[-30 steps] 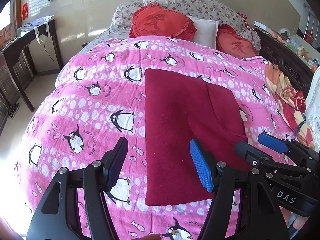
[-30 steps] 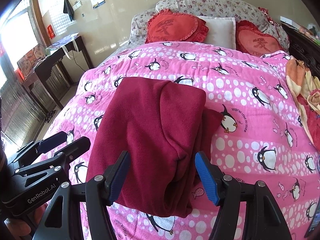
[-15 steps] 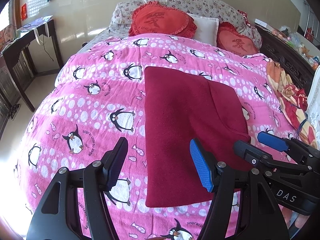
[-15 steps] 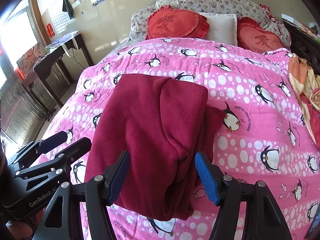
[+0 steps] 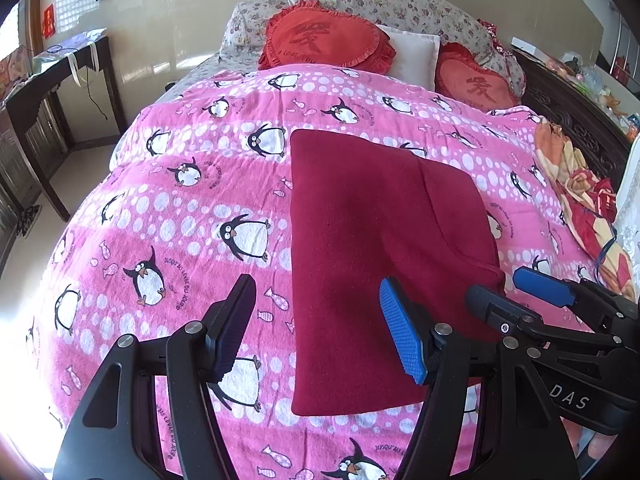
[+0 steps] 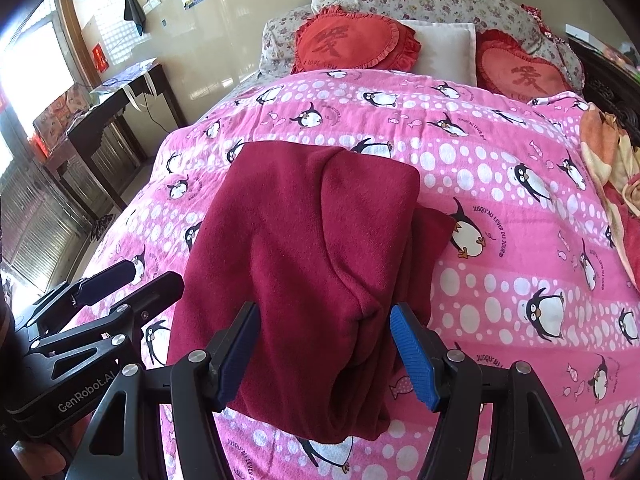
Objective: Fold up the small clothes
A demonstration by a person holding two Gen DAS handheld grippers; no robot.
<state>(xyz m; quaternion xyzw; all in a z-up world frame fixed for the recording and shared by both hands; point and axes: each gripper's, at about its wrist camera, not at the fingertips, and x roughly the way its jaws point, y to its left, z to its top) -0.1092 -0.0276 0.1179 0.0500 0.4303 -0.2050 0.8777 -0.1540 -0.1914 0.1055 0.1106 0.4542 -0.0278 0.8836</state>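
A folded dark red garment (image 6: pixel 312 264) lies on the pink penguin blanket (image 6: pixel 500 184), its long axis running up the frame, directly ahead of the right gripper (image 6: pixel 324 352), nearer than the left gripper (image 5: pixel 316 328); both jaws hang open, gripping nothing.

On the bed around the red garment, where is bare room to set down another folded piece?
The widest bare stretch of pink blanket lies left of the dark red garment, out to the bed edge. Another runs between the garment's far edge and the red cushions. To its right, a strip reaches the crumpled orange cloth. The near edge is crowded by both grippers.
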